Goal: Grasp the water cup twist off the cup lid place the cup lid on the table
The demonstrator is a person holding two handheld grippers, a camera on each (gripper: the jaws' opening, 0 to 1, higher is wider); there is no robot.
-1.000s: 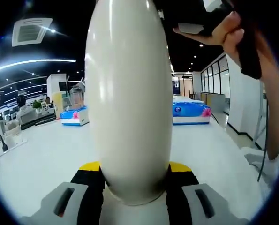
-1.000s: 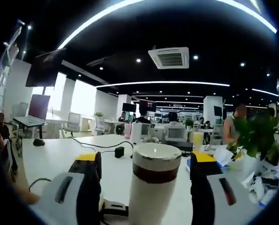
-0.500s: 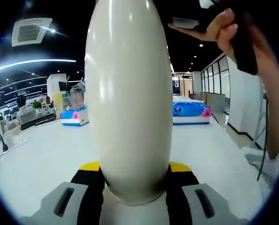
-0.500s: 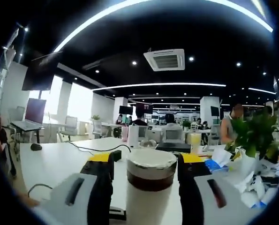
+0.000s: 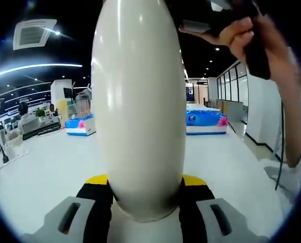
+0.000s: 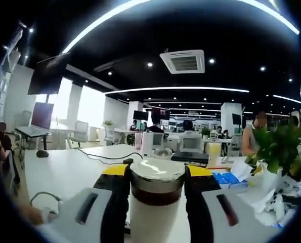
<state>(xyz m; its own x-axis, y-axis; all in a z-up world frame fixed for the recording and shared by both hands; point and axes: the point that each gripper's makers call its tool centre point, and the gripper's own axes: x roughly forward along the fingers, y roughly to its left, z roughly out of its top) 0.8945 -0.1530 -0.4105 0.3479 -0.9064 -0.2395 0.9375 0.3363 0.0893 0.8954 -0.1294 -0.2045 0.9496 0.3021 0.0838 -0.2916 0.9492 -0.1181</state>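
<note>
The tall, glossy cream-white water cup (image 5: 138,106) stands upright over the white table (image 5: 44,177), its lower body clamped between the black, yellow-tipped jaws of the left gripper (image 5: 145,195), which press against both sides. At its top, the shiny silver cup lid (image 6: 157,170) above a dark brown band sits squeezed between the narrowed jaws of the right gripper (image 6: 156,178). A person's hand (image 5: 251,35) holds that gripper's dark handle above the cup, with blue-and-white boxes (image 5: 206,121) on the table behind.
</note>
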